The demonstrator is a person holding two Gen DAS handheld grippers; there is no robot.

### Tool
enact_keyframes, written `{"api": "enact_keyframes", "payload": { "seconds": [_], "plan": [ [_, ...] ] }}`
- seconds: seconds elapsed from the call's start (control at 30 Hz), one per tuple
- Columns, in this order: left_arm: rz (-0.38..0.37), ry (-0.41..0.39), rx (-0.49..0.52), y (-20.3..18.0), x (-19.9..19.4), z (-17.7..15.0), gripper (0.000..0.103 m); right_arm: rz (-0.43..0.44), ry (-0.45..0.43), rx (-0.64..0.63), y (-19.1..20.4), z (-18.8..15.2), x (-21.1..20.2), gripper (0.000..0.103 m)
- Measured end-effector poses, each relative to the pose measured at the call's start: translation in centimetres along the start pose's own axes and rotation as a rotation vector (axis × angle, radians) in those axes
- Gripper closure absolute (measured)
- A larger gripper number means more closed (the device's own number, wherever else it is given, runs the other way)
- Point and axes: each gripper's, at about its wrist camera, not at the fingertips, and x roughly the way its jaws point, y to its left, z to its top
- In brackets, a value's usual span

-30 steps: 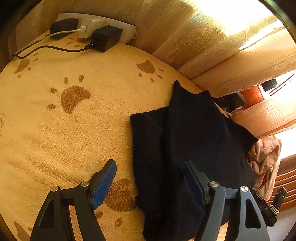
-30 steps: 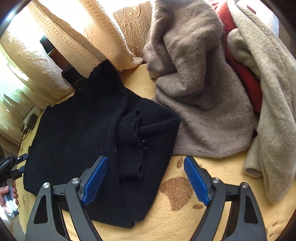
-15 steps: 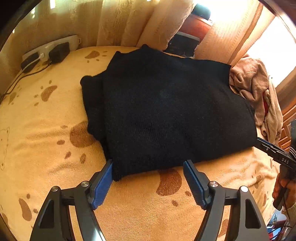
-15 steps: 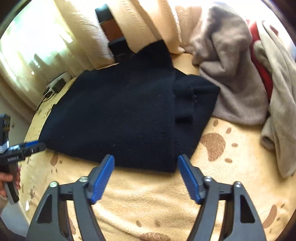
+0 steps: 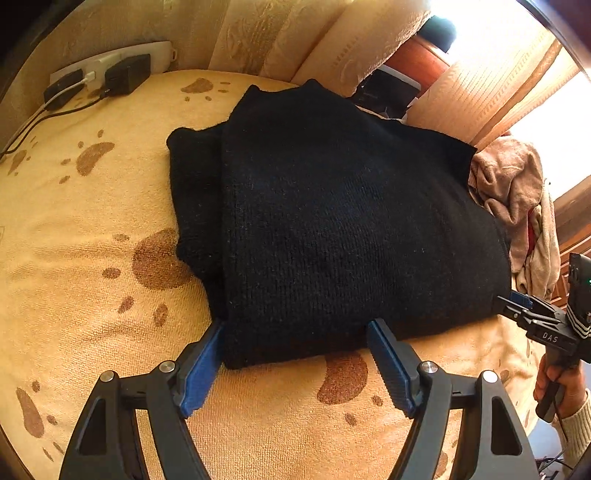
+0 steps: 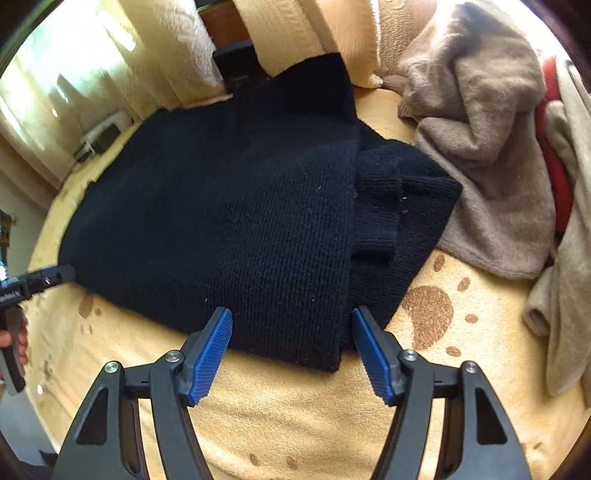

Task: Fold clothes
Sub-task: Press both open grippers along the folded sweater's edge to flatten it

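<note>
On the bed [image 5: 81, 229], which has a yellow cover with brown paw prints, lies a black sweater [image 5: 332, 229], partly folded, with its sides tucked in. The left claw [image 5: 295, 350] is at the near left corner of the sweater. Its jaws stand wide and have just been opening a bit more; the corner sits between the blue pads, but they do not squeeze it. The right claw [image 6: 291, 339] is at the near right corner. Its jaws are open too, after closing a little, and the sweater's edge lies between the pads without being pinched. A folded sleeve [image 6: 376, 206] shows on the right side of the sweater. Just beside that side is a pile of other clothes [image 6: 487, 155], brown, red and beige. At the far left of the bed a power strip [image 5: 110, 70] lies with black plugs in it. Curtains [image 5: 280, 33] hang behind the bed. A hand [image 5: 557, 387] holds the right claw's grip.
</note>
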Motion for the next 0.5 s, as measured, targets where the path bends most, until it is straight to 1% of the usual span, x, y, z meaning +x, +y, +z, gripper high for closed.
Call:
{"api": "enact_keyframes", "payload": {
  "seconds": [0.13, 0.2, 0.27, 0.43, 0.5],
  "plan": [
    [0.023, 0.019, 0.025, -0.8, 0.4, 0.1, 0.019, -0.078, 0.027, -0.048, 1.3, 0.3, 0.4, 0.032],
    [0.033, 0.024, 0.039, -1.2, 0.5, 0.0, 0.017, -0.092, 0.025, -0.054, 1.5, 0.2, 0.5, 0.032],
    [0.039, 0.028, 0.049, -1.5, 0.7, 0.0, 0.012, -0.106, 0.023, -0.059, 1.7, 0.2, 0.5, 0.032],
    [0.061, 0.032, 0.065, -2.4, 1.0, -0.2, 0.009, -0.100, 0.022, -0.064, 1.6, 0.2, 0.4, 0.032],
    [0.064, 0.032, 0.074, -2.6, 1.2, -0.1, 0.008, -0.099, 0.021, -0.072, 1.6, 0.3, 0.3, 0.035]
  ]
}}
